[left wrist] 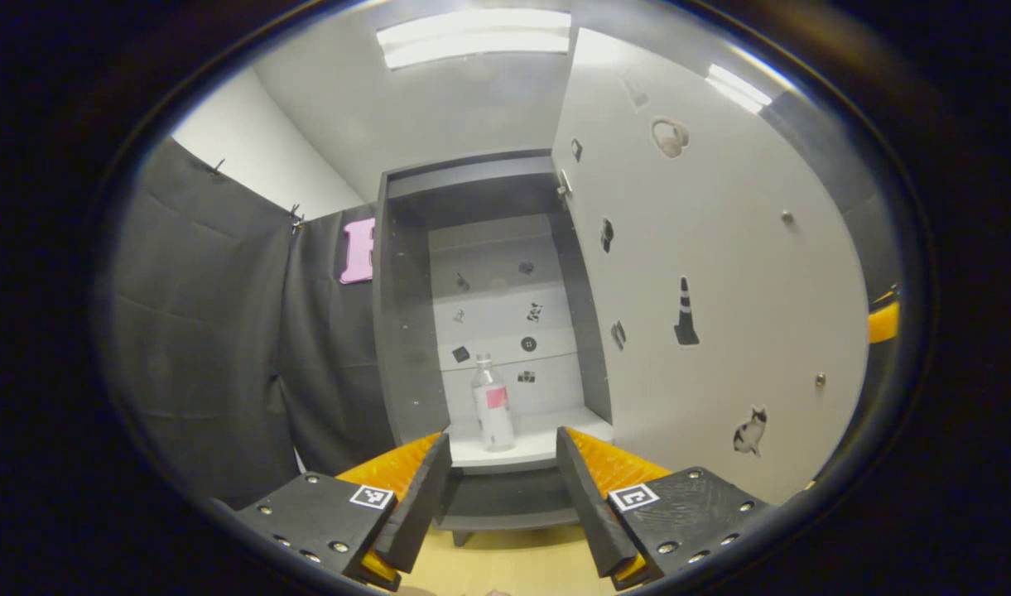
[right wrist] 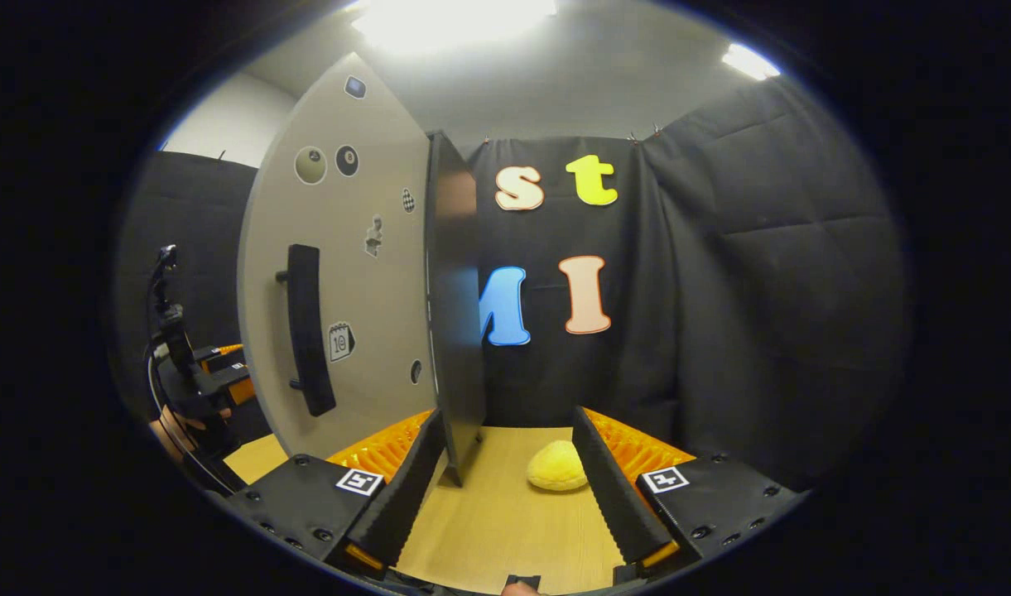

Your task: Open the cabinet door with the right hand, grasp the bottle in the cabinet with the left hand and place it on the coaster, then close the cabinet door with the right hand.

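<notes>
Looking along your left gripper (left wrist: 503, 480), you have its fingers spread wide with nothing between them, aimed at the open cabinet (left wrist: 406, 331). The clear bottle (left wrist: 493, 407) with its pink label stands upright on the cabinet's white shelf (left wrist: 546, 443), at about twelve o'clock from the fingertips and well apart from them. The cabinet door (left wrist: 720, 290) is swung out at your two o'clock, showing its stickered inner face.

Your right gripper (right wrist: 509, 488) also has its fingers wide and grips nothing. The door (right wrist: 348, 273) stands at its eleven o'clock, the black handle (right wrist: 306, 331) on the outer face and apart from the fingers. A yellow coaster (right wrist: 557, 465) lies on the wooden worktop (right wrist: 505, 530) at twelve o'clock, just beside the right finger (right wrist: 613, 488).
</notes>
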The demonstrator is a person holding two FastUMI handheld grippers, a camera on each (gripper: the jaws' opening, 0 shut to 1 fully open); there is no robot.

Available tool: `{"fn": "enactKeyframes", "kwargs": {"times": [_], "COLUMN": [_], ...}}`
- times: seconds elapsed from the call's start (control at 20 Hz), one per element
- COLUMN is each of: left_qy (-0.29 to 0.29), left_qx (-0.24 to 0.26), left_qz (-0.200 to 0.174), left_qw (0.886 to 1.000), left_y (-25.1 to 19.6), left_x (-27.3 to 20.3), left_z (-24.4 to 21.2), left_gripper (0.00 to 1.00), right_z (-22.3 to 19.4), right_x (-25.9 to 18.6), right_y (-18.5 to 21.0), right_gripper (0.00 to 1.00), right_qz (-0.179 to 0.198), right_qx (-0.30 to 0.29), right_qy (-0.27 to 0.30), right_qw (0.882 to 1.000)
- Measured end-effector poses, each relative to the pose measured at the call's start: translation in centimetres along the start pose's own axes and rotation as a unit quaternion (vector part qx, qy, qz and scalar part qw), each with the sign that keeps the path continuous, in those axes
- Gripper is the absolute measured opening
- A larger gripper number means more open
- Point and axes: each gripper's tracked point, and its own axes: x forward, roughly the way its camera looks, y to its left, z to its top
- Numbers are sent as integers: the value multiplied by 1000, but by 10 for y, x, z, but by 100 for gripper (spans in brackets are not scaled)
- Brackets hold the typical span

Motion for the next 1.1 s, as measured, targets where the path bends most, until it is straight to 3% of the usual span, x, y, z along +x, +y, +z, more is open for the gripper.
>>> {"fn": "enactKeyframes", "kwargs": {"times": [0.2,0.25,0.3,0.45,1.1], "left_qy": [-5,-4,-1,13,33], "left_qx": [-2,-6,-12,-29,-48], "left_qz": [-7,-11,-14,-24,-62], "left_qw": [1000,1000,1000,999,996], "left_y": [15,17,21,30,50], "left_x": [47,58,68,101,212], "left_z": [9,9,8,-4,-53], "left_gripper": [76,76,76,79,76], "right_z": [-4,-5,-6,-8,-27], "right_x": [17,21,25,38,76], "right_y": [-8,-10,-13,-15,-19], "right_gripper": [98,93,98,98,98], "right_qz": [-25,-34,-44,-64,-140], "right_qx": [23,24,24,22,22], "right_qy": [2,4,6,9,32], "right_qw": [999,999,999,998,989]}}
